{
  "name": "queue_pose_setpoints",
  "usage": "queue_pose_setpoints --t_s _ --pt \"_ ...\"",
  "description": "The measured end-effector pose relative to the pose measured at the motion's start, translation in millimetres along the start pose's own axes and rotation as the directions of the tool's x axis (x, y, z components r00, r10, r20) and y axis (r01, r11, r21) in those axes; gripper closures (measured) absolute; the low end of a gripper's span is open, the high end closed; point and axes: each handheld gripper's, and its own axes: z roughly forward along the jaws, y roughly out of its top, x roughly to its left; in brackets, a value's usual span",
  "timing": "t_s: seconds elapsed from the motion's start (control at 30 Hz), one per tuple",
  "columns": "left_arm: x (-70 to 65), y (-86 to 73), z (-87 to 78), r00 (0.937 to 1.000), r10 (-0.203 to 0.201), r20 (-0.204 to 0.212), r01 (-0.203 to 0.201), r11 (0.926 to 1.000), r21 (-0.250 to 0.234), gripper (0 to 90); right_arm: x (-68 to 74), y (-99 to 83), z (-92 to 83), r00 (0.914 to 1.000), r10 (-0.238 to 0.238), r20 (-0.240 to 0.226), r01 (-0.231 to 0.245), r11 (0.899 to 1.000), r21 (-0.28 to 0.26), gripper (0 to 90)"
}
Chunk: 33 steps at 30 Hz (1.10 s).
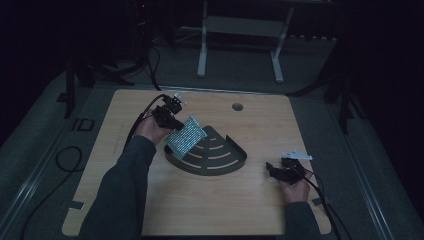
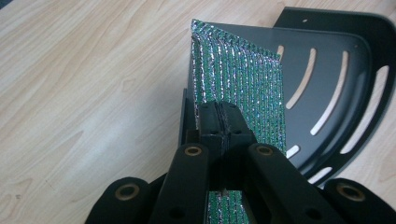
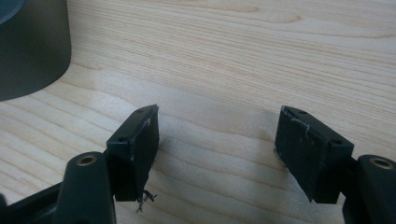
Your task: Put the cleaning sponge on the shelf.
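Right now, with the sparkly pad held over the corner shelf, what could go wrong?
1. The left gripper pinches the pad only near one edge, so it could swing or slip out.
2. The pad hangs tilted over the shelf's raised wall and could catch there or land askew.
3. The shelf lies loose on the table; the right gripper is open and apart from it, so a nudge may slide it.

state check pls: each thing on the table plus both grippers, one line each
left gripper: shut on the sparkly green sponge, held over the rack's edge
sparkly green sponge: held by one end, tilted, lower end over the rack
dark quarter-round slotted rack: flat on the table, nothing resting in it
right gripper: open, nothing between the jaws, low over the bare wood
wooden table: level
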Motion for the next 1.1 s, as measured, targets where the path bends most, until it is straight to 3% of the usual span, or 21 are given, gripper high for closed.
queue_pose_setpoints --t_s 1.1 --pt "-3.2 1.7 31.1 0.9985 0.051 -0.018 -0.05 0.9977 0.045 90.0 0.0 0.1 0.1 1.0 0.0 -0.001 0.0 1.0 0.0 29.9"
